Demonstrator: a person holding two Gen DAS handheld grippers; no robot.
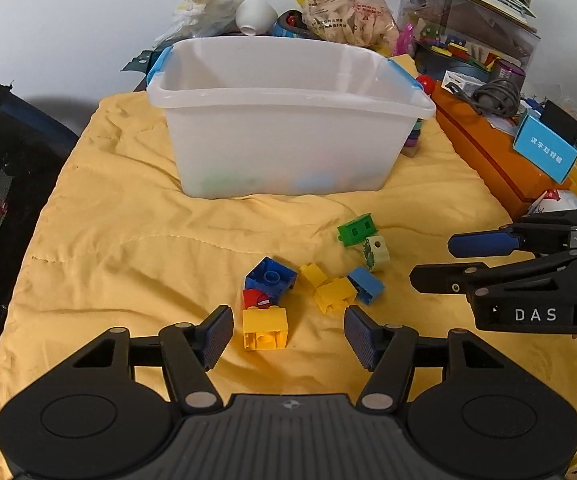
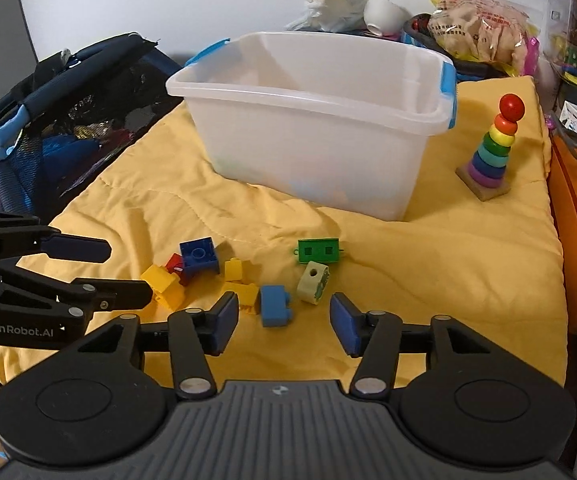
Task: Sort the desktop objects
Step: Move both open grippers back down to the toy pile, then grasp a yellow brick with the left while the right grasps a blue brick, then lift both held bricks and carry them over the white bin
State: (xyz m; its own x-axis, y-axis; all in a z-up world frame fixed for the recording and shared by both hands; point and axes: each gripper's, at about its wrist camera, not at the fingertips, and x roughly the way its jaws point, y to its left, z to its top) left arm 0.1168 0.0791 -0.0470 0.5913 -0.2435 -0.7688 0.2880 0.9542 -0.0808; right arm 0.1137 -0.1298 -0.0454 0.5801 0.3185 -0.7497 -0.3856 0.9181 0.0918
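A: Left wrist view, item one: left hand-held gripper (image 1: pixel 288 336), low over the yellow blanket (image 1: pixel 128 248), fingers spread wide, holding nothing. A yellow block (image 1: pixel 265 328) lies between its pads, nearer the left pad; whether it touches cannot be told.

B: And the right hand-held gripper (image 2: pixel 283 322)?

A: Also wide and empty, level over the blanket. A light blue block (image 2: pixel 274 305) sits in its gap, apart from both pads. In the left view it enters from the right edge, side-on.

B: Containers?

A: One clear plastic bin (image 1: pixel 288 136) with blue handles, upright on the blanket behind the blocks. Faint green and blue shapes show through its wall near the bottom; what they are cannot be told.

B: Loose pieces?

A: A blue block (image 1: pixel 270 276) touching a red block (image 1: pixel 255 298), just behind the yellow one; two more yellow blocks (image 1: pixel 330 288) pressed together beside the light blue one; a green block (image 1: pixel 355 229) and a pale cube (image 1: pixel 375 253), touching, farther right.

B: What differs between views?

A: Right wrist view alone shows a rainbow ring stacker (image 2: pixel 492 152) whole, upright, right of the bin; the left view shows only a sliver behind the bin's corner. Left wrist view alone shows the orange box (image 1: pixel 496 152) with a blue carton (image 1: pixel 544 148) lying on it.
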